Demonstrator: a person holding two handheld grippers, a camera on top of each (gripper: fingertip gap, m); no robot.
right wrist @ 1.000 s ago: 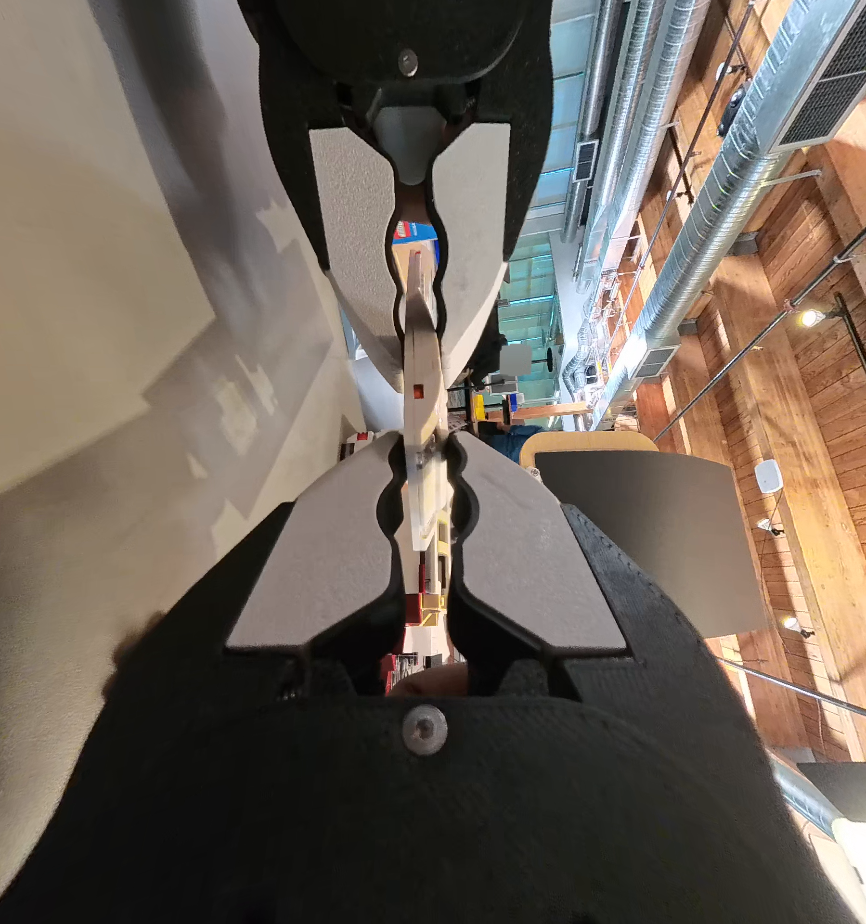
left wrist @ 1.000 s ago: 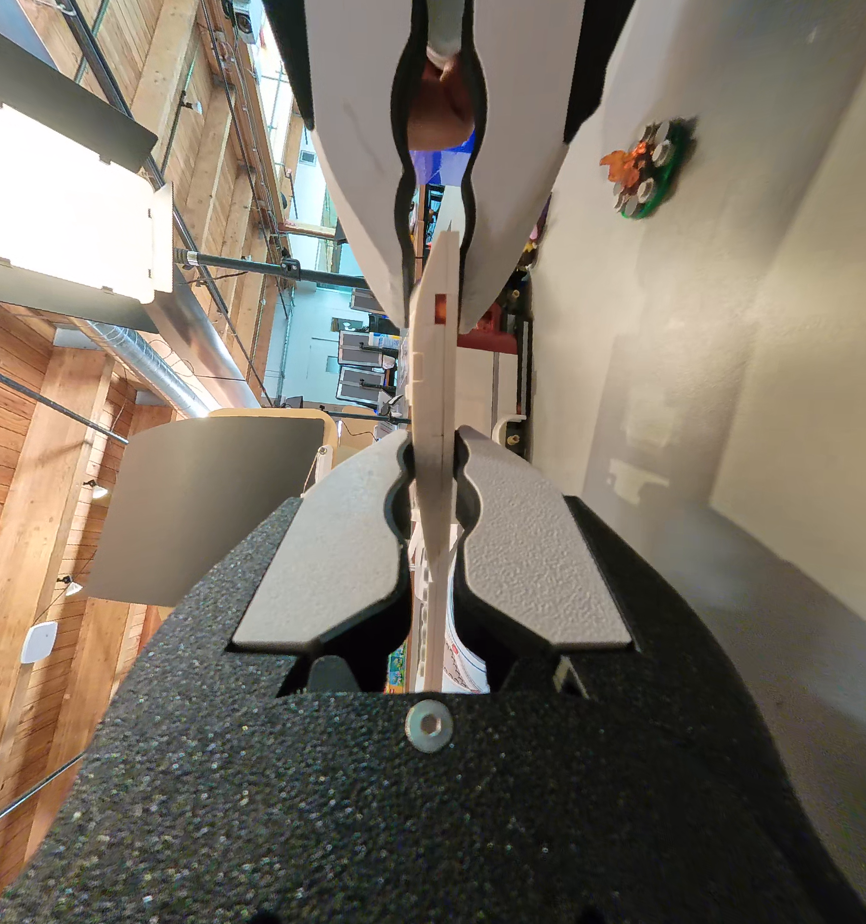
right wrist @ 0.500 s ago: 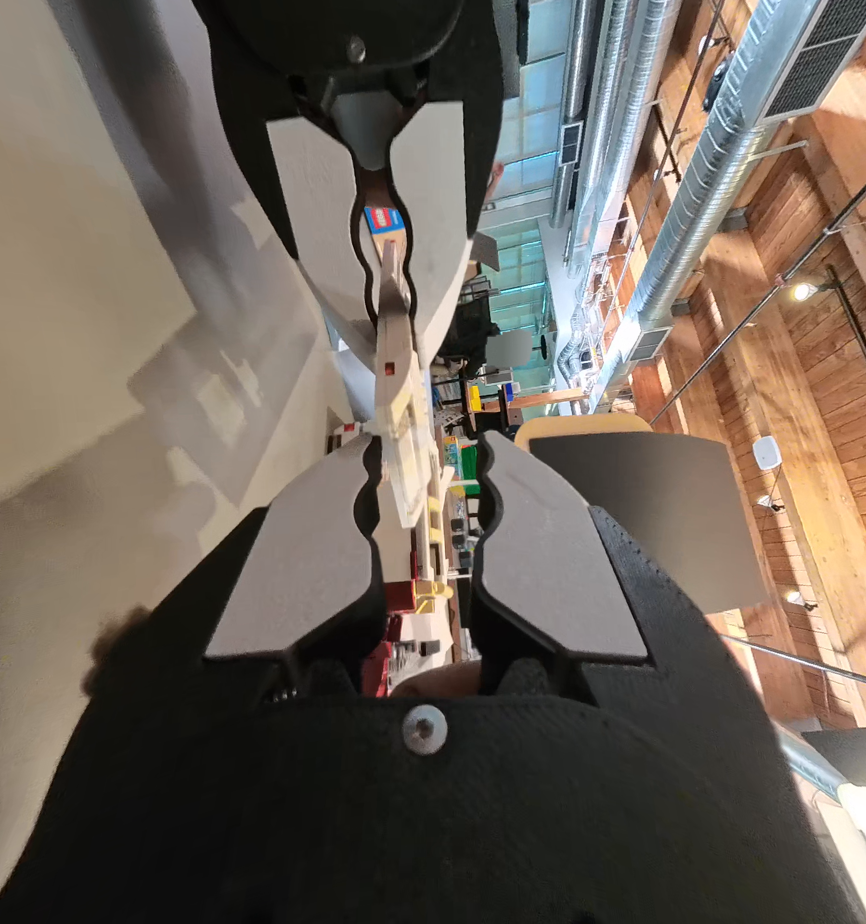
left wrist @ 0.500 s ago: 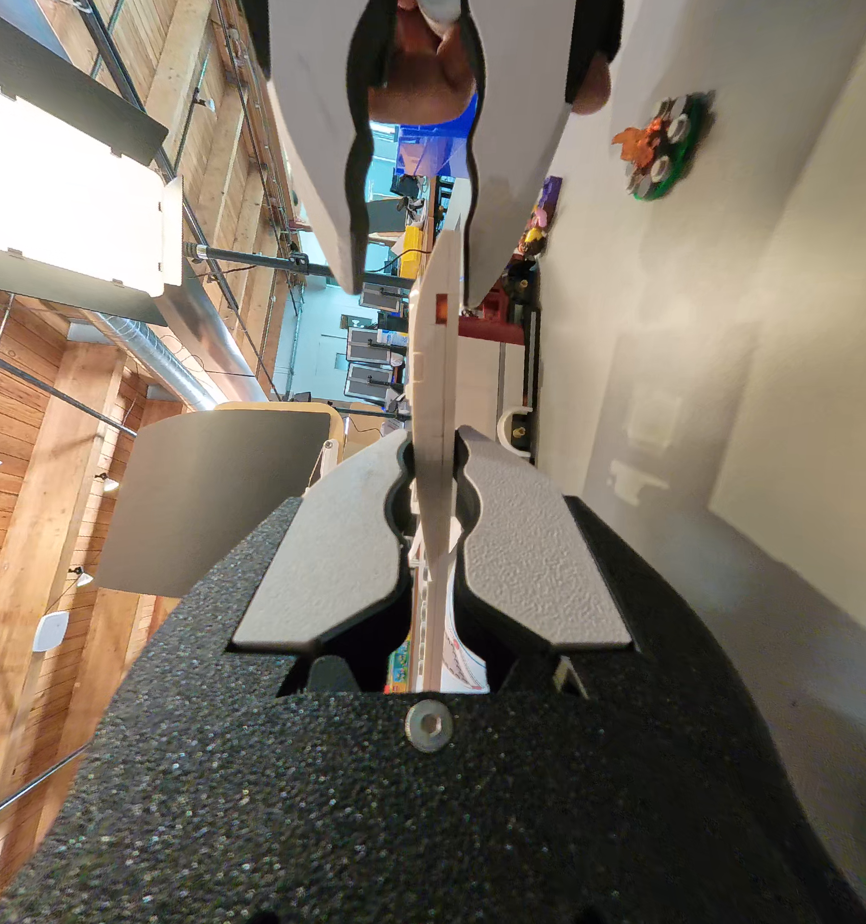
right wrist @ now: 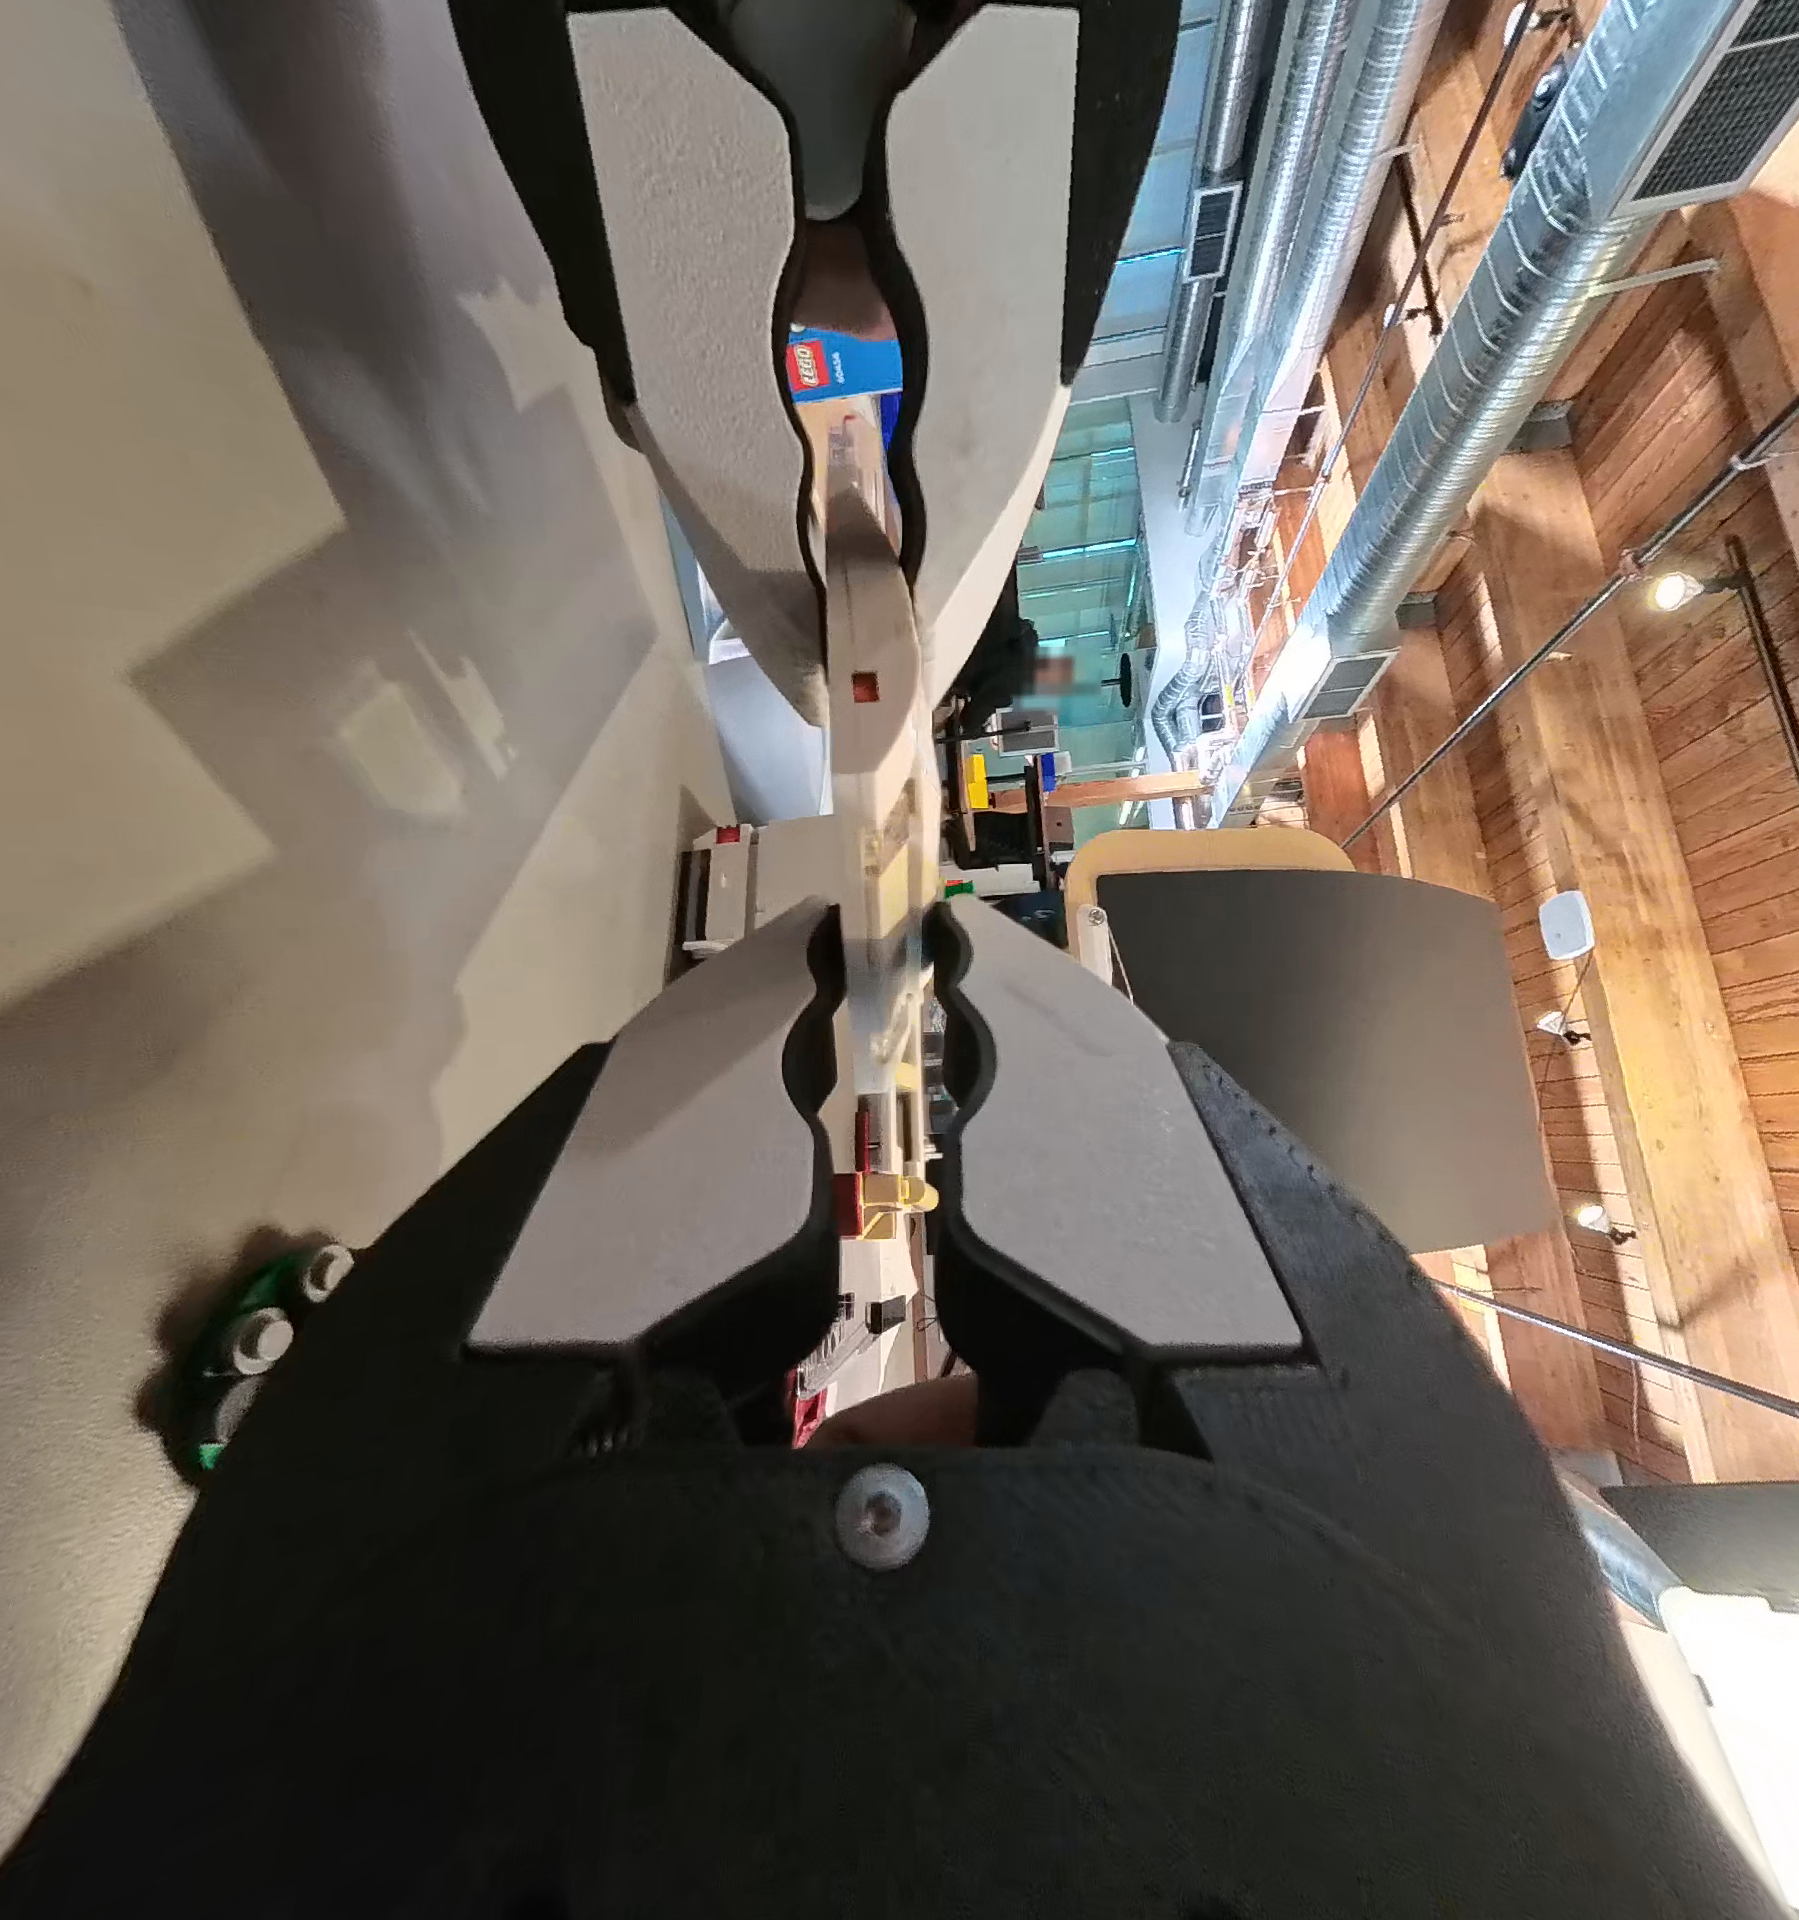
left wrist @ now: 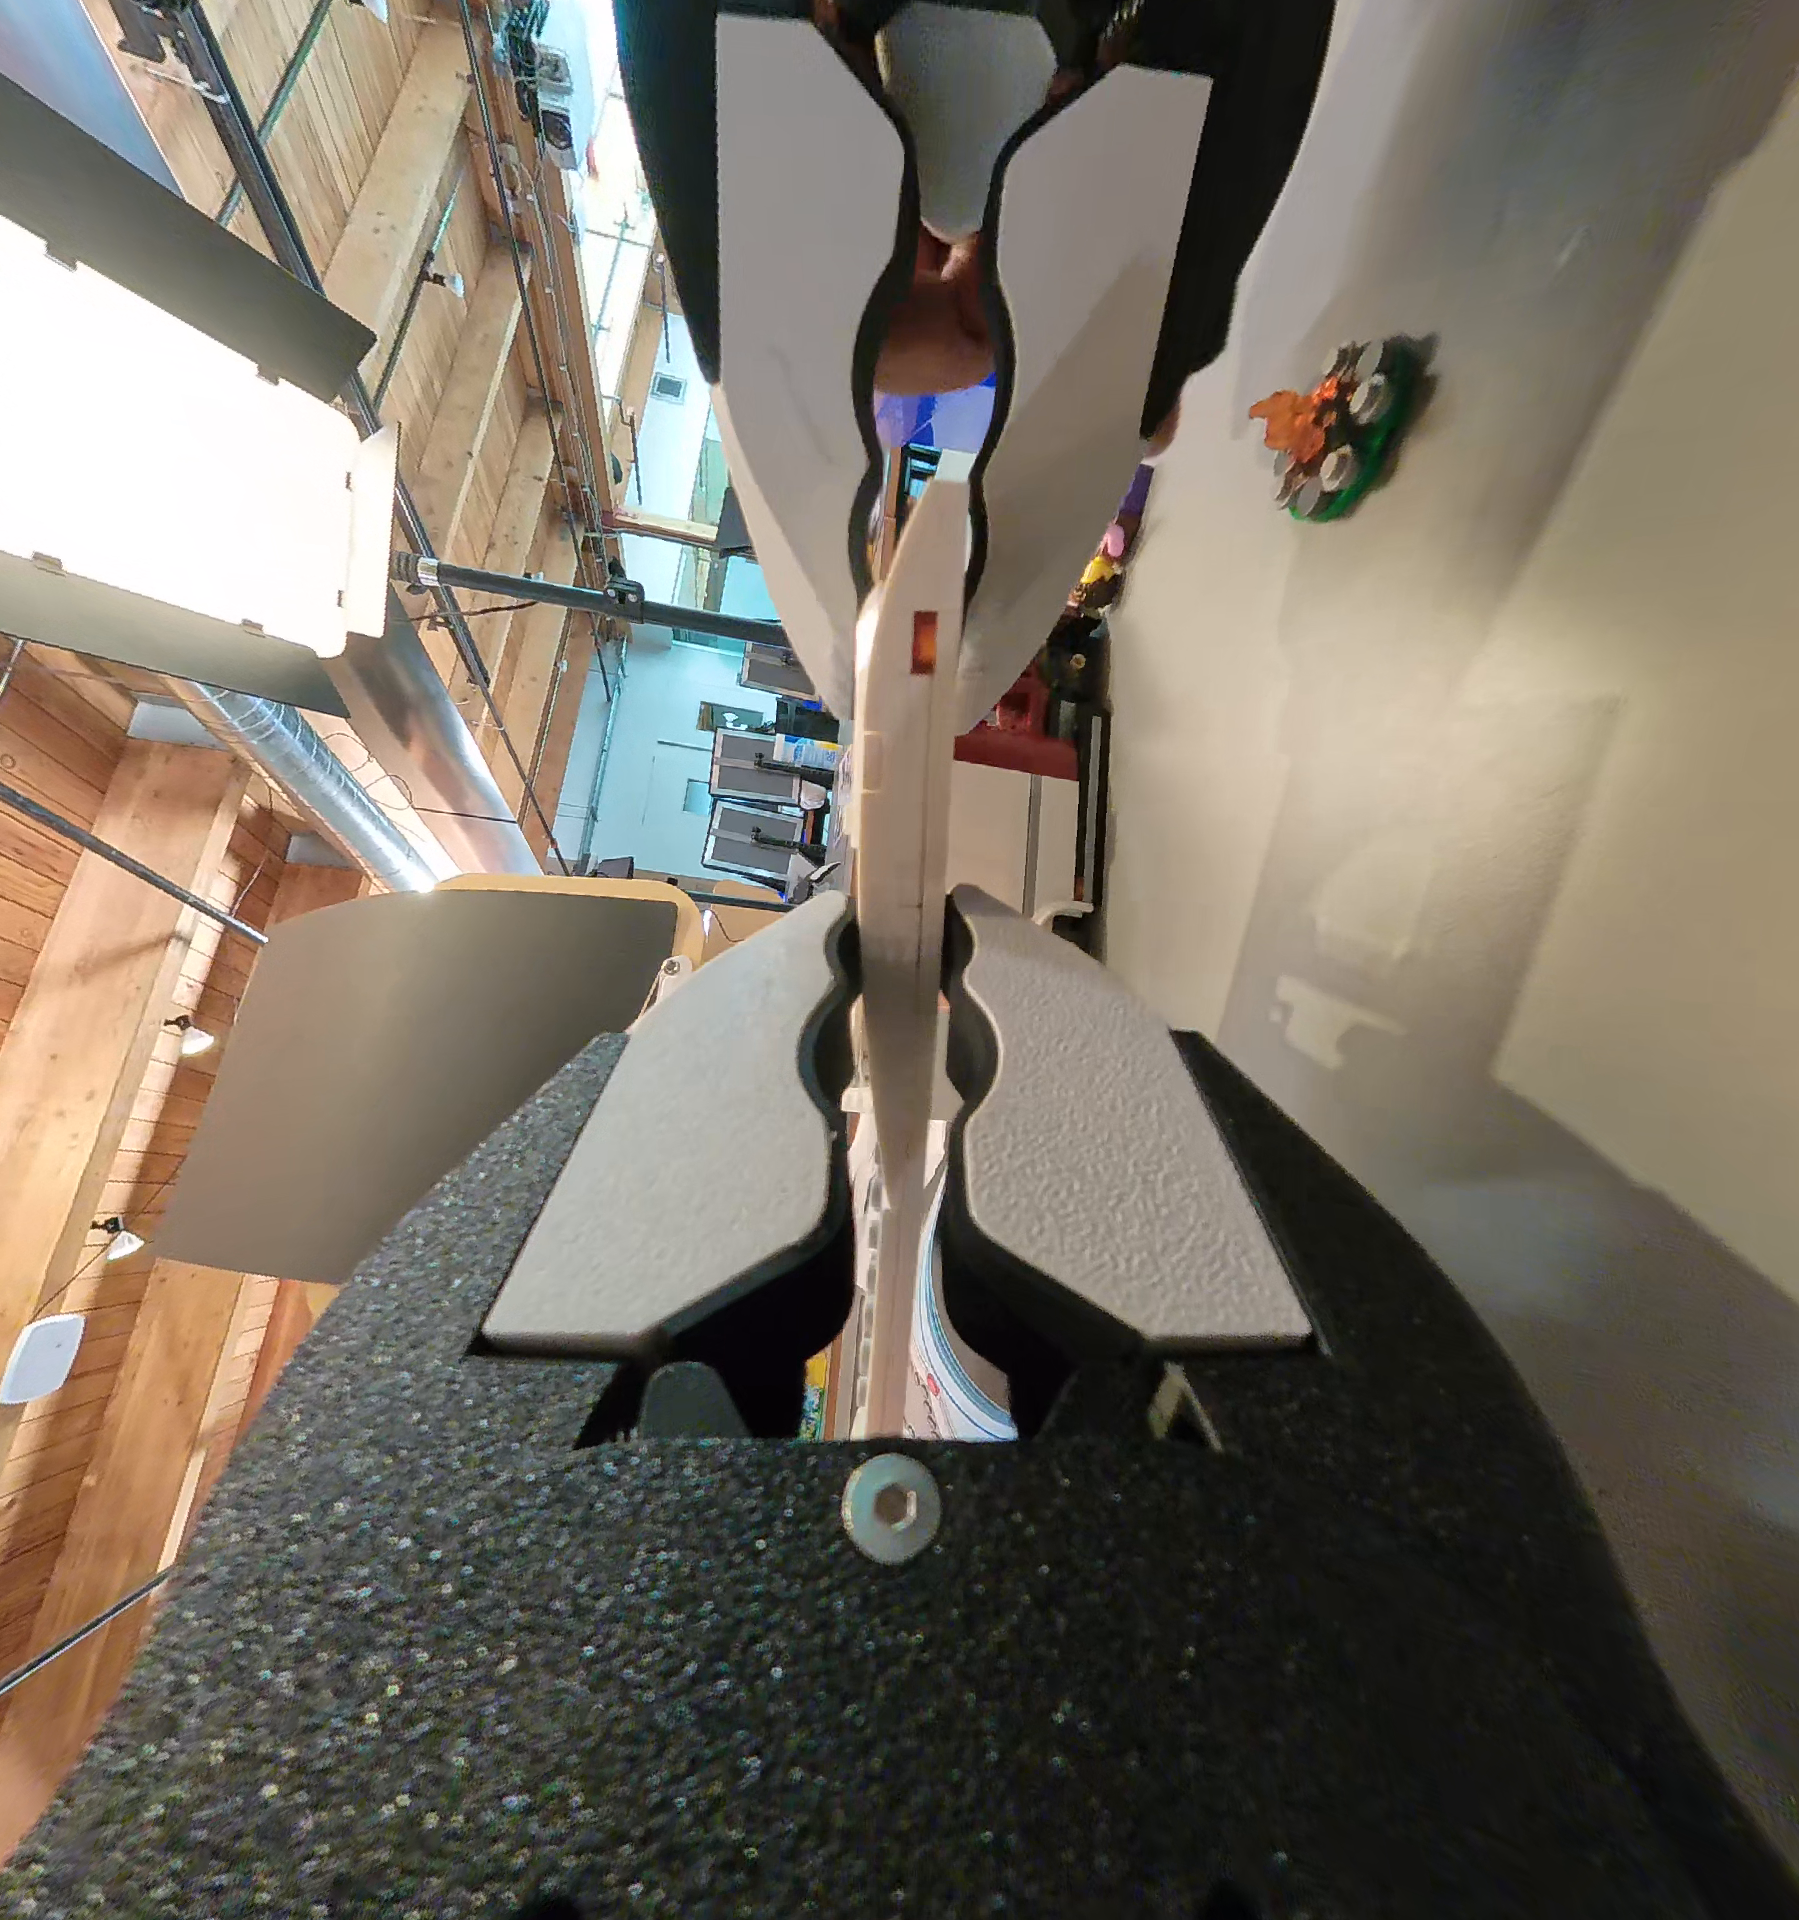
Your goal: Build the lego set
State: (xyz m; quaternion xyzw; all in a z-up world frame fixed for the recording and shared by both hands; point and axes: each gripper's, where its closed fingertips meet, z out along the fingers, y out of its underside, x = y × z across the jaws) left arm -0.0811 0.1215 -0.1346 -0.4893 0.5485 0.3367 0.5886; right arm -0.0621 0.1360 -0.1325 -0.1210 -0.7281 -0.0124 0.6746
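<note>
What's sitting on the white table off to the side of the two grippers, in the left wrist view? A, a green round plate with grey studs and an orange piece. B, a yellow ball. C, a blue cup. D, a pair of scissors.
A: the left wrist view shows a green round plate carrying grey studs and an orange piece, lying on the white table beside the left gripper and right gripper.

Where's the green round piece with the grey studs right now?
The green round piece lies on the pale table, upper right in the left wrist view beside the right gripper. In the right wrist view it peeks out at lower left.
</note>
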